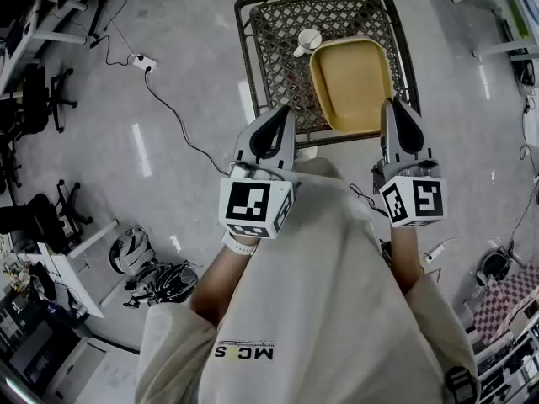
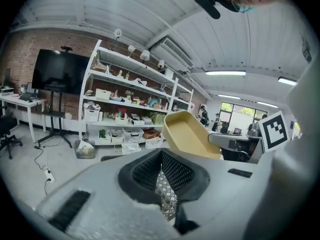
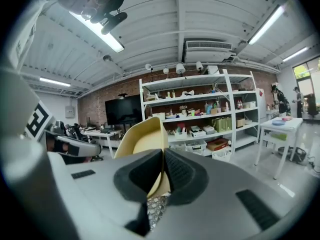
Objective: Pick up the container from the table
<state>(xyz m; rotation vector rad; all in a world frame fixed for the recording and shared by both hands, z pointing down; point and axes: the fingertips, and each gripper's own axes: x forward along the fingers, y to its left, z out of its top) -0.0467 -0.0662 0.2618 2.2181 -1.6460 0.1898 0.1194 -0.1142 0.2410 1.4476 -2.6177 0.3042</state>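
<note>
I couldn't tell if yellow container (image 1: 352, 82) cleared mesh desk (image 1: 278, 66). Right gripper (image 3: 164, 164) jaws clamped on its rim; left gripper (image 2: 161, 169) jaws together, empty. White cup (image 1: 307, 40) on desk beside container.

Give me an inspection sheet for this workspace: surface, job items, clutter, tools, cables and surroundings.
Surface: metal lattice table, open mesh top.
Job's things: yellow container over the table, tilted in the left gripper view.
Clutter: one white cup by the container's far left corner.
Grippers: right tool shut on the container's near rim; left tool shut, holding nothing.
Cables: black cable runs across the floor from a white power strip.
Surroundings: shelving with boxes, dark screen, office chairs.
</note>
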